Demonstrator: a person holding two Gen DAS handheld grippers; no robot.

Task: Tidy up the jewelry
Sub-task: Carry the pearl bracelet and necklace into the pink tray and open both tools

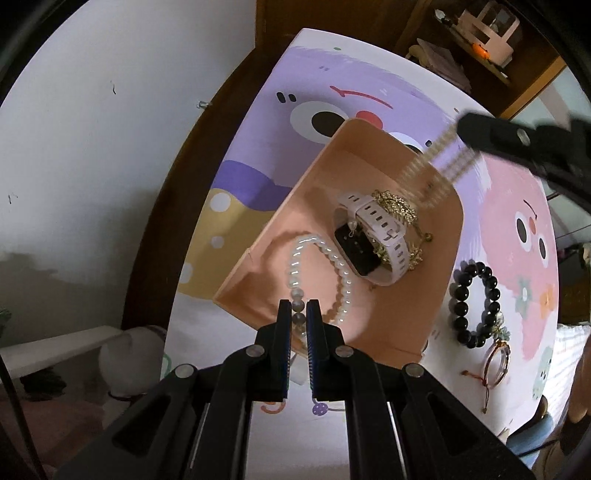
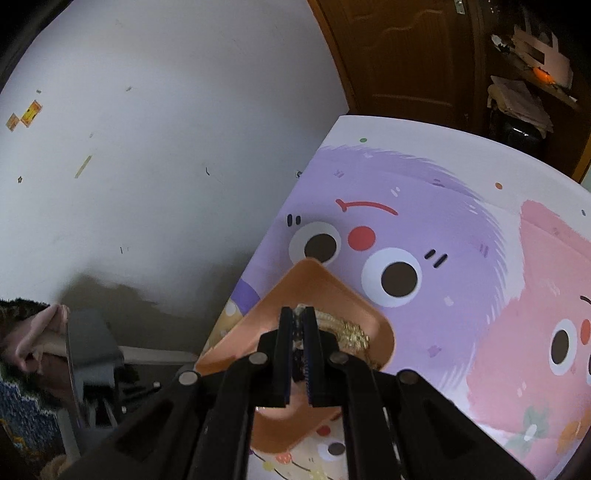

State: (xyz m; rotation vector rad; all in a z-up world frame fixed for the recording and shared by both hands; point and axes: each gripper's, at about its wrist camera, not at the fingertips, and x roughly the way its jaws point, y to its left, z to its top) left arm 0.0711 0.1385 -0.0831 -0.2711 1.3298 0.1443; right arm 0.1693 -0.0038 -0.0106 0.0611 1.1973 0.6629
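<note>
A peach tray point(image 1: 258, 273) sits on the cartoon-printed table point(image 1: 258, 122). In it lie a pink-strapped smartwatch point(image 1: 373, 236) and gold jewelry point(image 1: 397, 208). My left gripper point(image 1: 298, 308) is shut on a white beaded bracelet point(image 1: 295, 266) that hangs into the tray. My right gripper point(image 2: 297, 314) is shut on a gold chain point(image 2: 347, 330) above the tray point(image 2: 280, 299). In the left wrist view the right gripper point(image 1: 491, 136) holds the blurred chain point(image 1: 432, 166) over the tray's far corner.
A black bead bracelet point(image 1: 474, 304) and a thin red cord bracelet point(image 1: 496, 363) lie on the table right of the tray. A white wall point(image 1: 92, 147) is on the left. A wooden door point(image 2: 402, 55) and shelves with clutter point(image 1: 480, 33) are behind.
</note>
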